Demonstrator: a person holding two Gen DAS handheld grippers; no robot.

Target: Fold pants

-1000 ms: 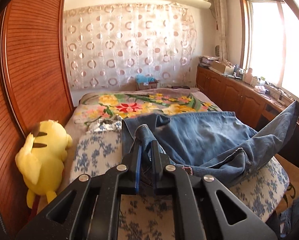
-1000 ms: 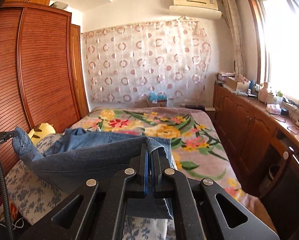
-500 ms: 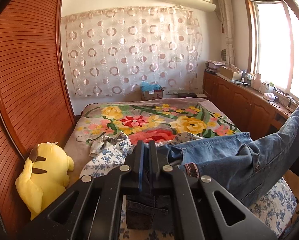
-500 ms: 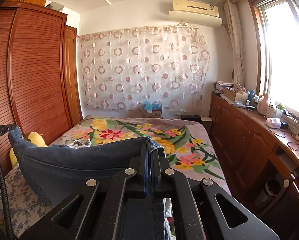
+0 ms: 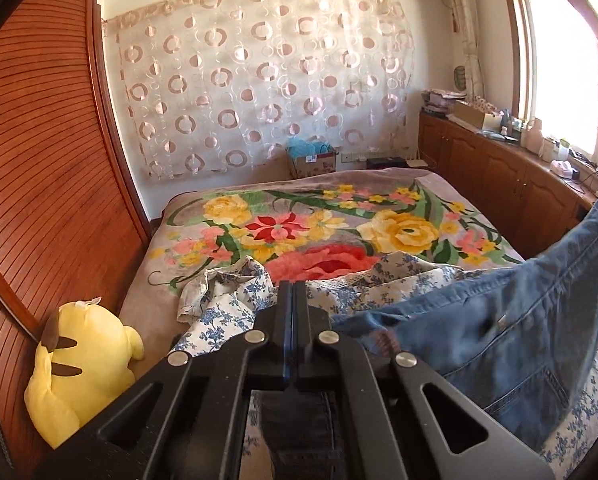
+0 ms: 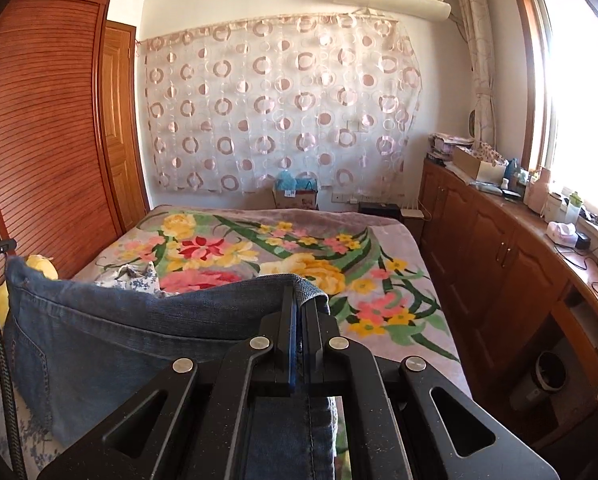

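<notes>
Blue denim pants hang in the air between my two grippers above the near end of the bed. My left gripper is shut on one end of the waistband; the denim passes under its fingers. My right gripper is shut on the other end of the pants, with a fold of cloth over its fingertips. The waistband stretches taut between the two grippers. The legs hang down out of sight.
A bed with a floral blanket fills the middle. A blue-and-white flowered cloth lies crumpled at the near end. A yellow plush toy leans on the wooden wardrobe at left. Wooden cabinets line the right wall.
Both grippers have risen and lifted the pants off the bed. The denim that lay spread over the flowered cloth now hangs clear between them.
</notes>
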